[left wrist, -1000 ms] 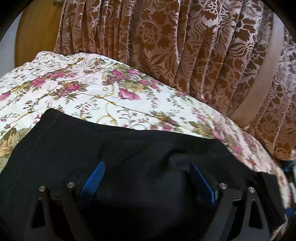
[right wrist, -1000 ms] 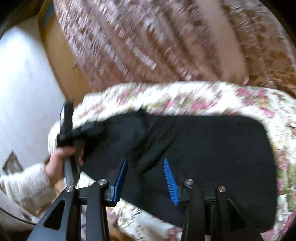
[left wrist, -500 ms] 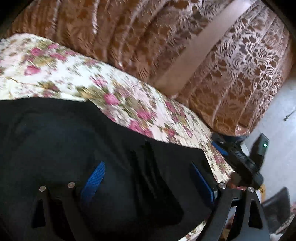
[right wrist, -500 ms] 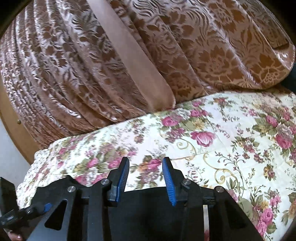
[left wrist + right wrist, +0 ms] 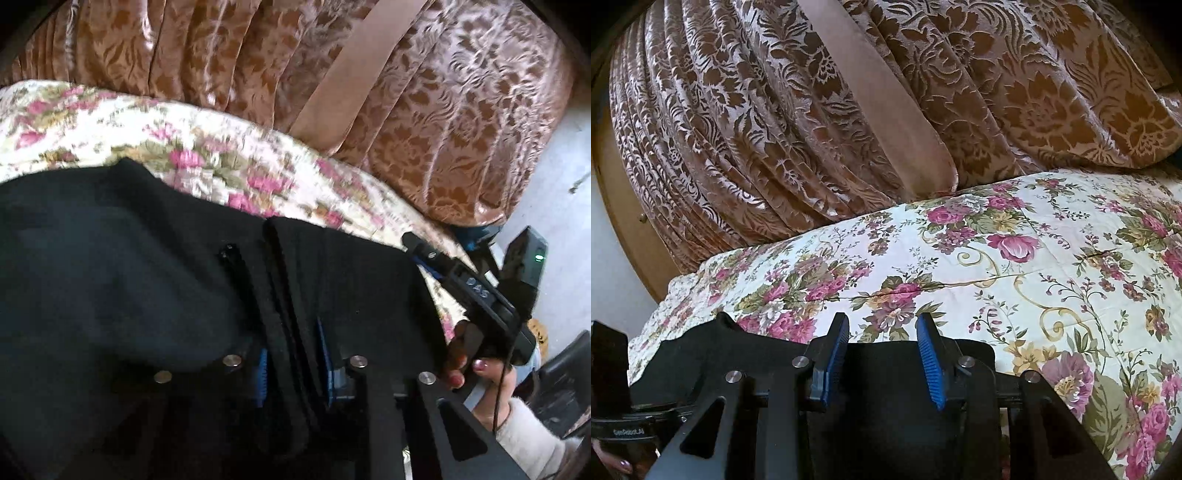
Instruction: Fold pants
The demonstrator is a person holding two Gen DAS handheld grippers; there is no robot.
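1. Pants [image 5: 147, 280], black, lie on the floral bed [image 5: 1015, 266], a thick folded edge clenched in the left claw [image 5: 291, 365].
2. Right claw [image 5: 882, 354] sits released, jaws apart over the pants' far edge.
3. Risk, I reckon: stacked layers slipping from the left claw, skewing the fold.
4. Both claws are held low, pointing toward the curtain [image 5: 812, 110].
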